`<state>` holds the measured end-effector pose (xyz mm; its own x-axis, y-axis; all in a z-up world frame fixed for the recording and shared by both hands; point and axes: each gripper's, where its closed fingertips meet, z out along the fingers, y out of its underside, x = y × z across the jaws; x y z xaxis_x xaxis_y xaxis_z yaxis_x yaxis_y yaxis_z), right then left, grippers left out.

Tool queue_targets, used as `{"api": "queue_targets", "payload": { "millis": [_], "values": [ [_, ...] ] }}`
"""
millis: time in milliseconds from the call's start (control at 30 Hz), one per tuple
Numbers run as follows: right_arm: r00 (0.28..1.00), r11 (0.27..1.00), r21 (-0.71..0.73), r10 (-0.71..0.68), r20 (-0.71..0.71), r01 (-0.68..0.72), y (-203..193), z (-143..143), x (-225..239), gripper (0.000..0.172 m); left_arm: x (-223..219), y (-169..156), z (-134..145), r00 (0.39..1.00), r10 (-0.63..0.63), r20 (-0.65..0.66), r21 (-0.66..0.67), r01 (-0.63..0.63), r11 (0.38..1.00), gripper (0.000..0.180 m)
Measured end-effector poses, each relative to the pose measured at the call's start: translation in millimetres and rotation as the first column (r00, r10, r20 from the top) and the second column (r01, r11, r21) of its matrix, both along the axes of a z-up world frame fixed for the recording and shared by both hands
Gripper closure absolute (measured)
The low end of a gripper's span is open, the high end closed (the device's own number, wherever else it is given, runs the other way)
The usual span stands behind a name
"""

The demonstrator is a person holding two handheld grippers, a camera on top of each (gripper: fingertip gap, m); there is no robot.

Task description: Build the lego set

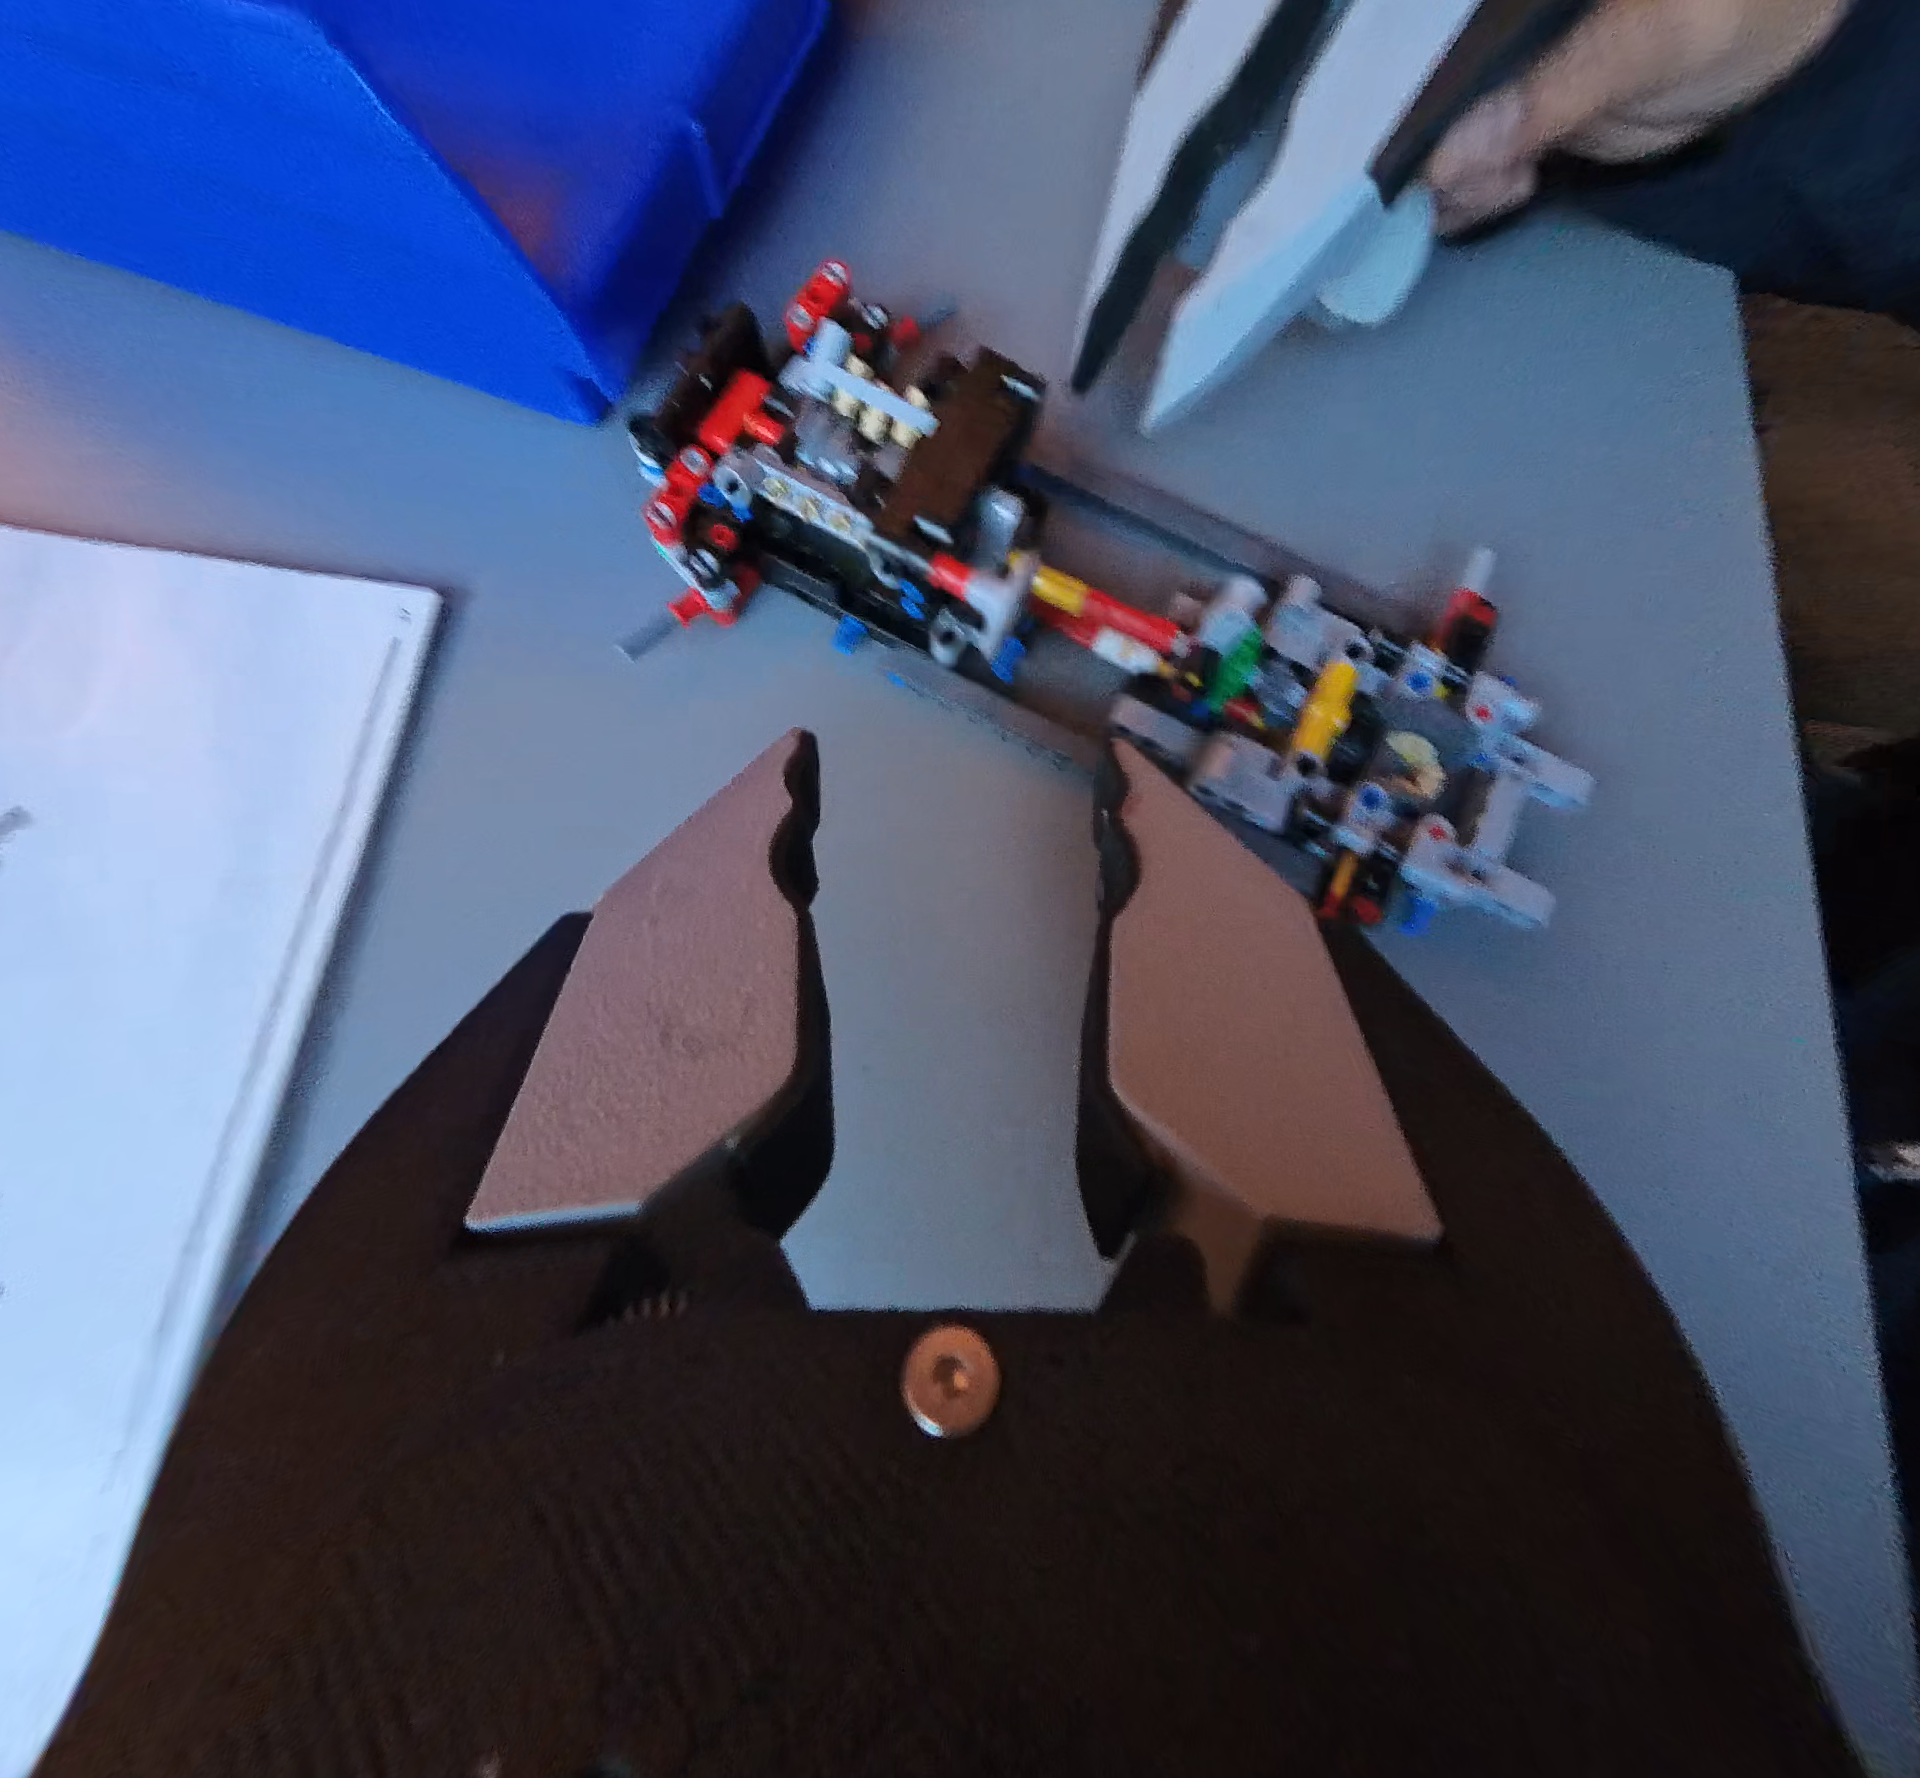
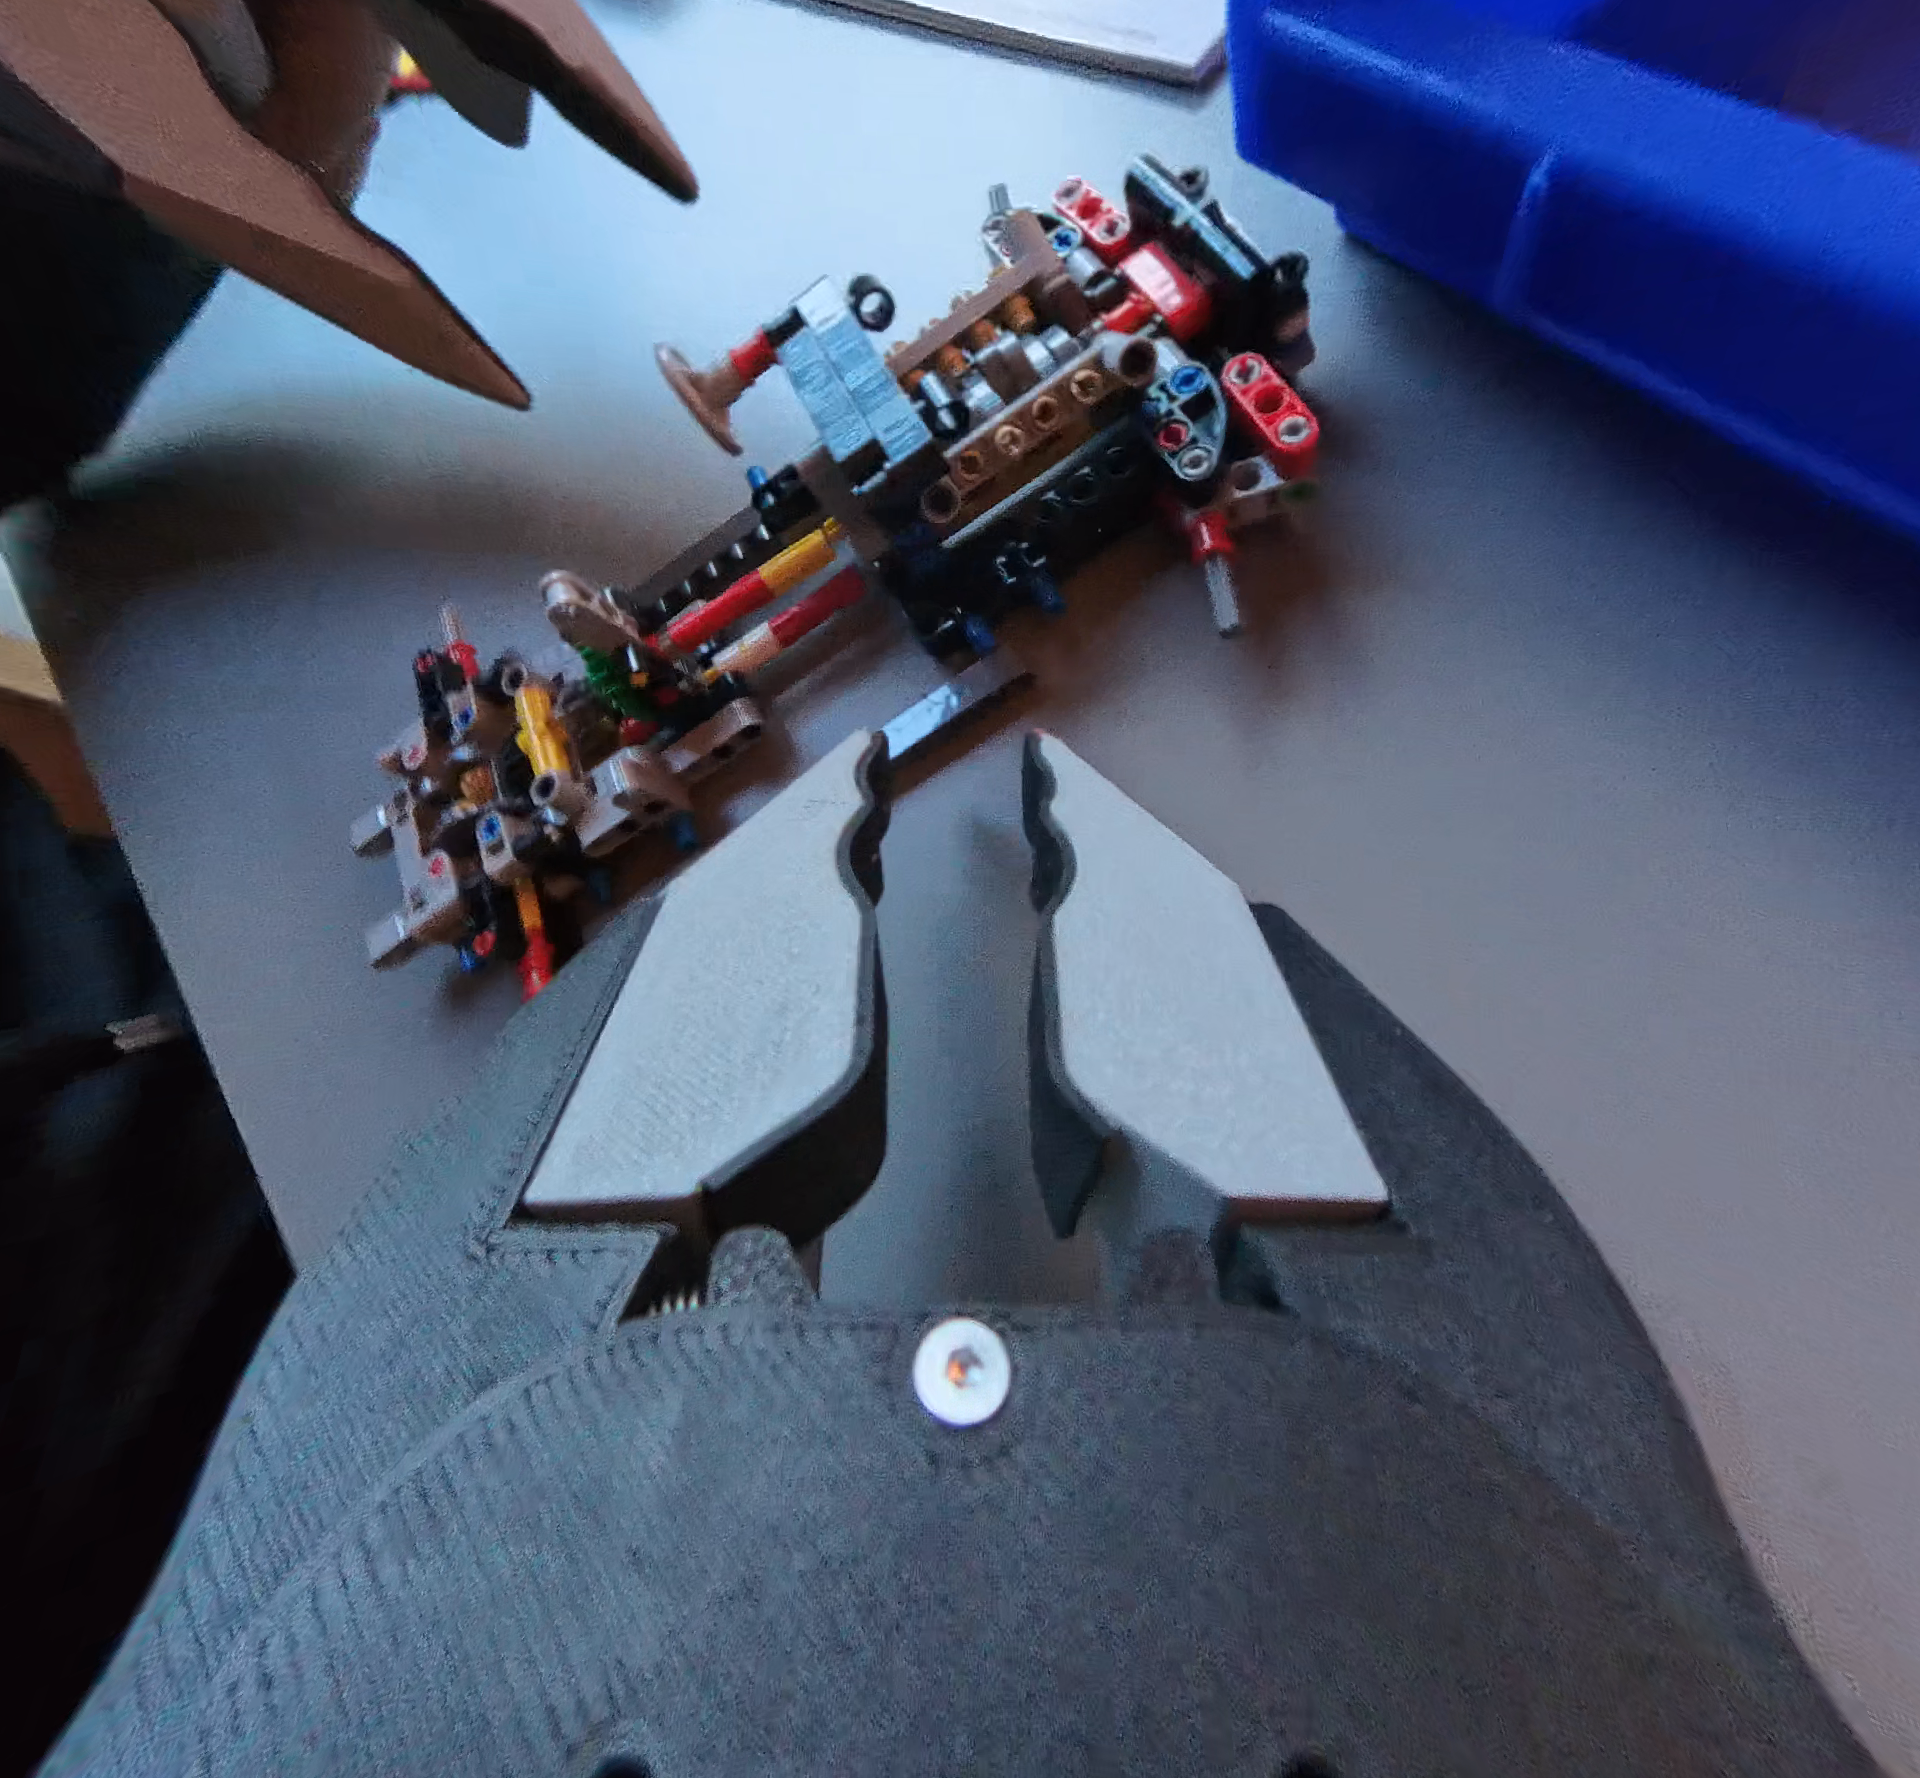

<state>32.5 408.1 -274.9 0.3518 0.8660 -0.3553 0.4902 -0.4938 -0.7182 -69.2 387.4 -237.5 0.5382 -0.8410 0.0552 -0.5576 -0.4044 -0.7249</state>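
Both the left gripper [image 1: 956, 772] and the right gripper [image 2: 951, 762] hover with fingers apart and bare over the grey table [image 1: 1455, 440], flanking a multicoloured brick-built chassis [image 1: 1039, 575] lying mid-table, beside the blue bin [image 1: 364, 118] and white booklet [image 1: 156, 793].

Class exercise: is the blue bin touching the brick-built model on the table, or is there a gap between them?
Apart. In the right wrist view, bare table shows between the blue bin and the model. The left wrist view agrees only roughly, being blurred.
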Motion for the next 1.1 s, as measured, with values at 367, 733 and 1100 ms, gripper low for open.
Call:
{"api": "queue_targets", "payload": {
  "millis": [367,733,1100],
  "values": [
    [0.929,0.962,0.098,-0.272,0.25,0.255,-7.9,-12.4,-10.4,0.147,53.8,38.4,-10.6,0.915,-0.179,-0.363,0.129,0.24,0.962,0.113],
    [0.914,0.93,0.135,-0.361,0.183,0.34,2.1,-13.9,-11.3,0.164,59.3,52.1,-40.0,0.846,-0.126,-0.519,0.204,0.265,0.942,0.121],
    [0.881,0.88,-0.046,-0.471,0.051,0.473,5.1,-12.2,-5.3,0.165,64.4,52.9,-40.9,0.88,-0.039,-0.474,0.227,0.164,0.96,0.121]
  ]
}}
